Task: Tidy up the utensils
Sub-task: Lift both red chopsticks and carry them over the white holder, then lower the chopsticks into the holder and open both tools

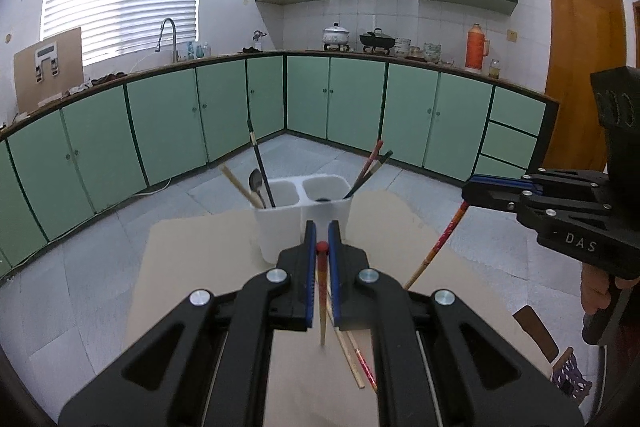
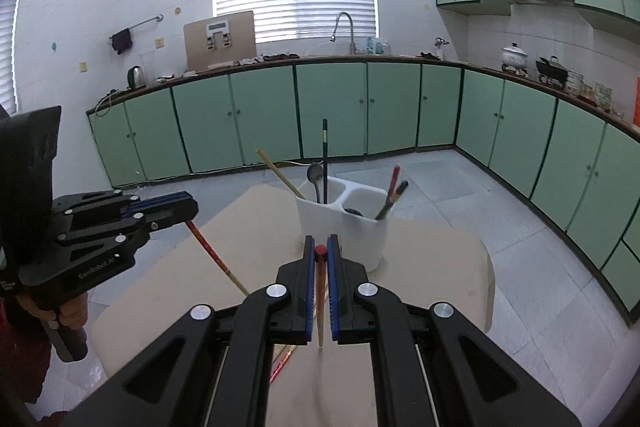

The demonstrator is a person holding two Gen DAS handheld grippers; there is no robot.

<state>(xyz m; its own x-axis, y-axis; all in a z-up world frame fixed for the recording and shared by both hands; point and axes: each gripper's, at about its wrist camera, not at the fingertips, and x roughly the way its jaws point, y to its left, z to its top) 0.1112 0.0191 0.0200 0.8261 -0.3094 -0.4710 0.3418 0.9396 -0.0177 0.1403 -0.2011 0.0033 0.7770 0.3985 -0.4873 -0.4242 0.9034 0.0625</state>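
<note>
The left gripper (image 1: 322, 247) is pinching a red-tipped wooden chopstick (image 1: 322, 301), tip hanging below its nearly closed jaws. The right gripper (image 2: 321, 249) is clamping another red-tipped chopstick (image 2: 320, 301) likewise. The white two-compartment plastic utensil holder (image 1: 280, 227) is standing just ahead of both.

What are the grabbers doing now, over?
Left gripper and right gripper each shut on a red-topped wooden chopstick. White two-compartment plastic holder ahead, partly filled. Nothing between.
</note>
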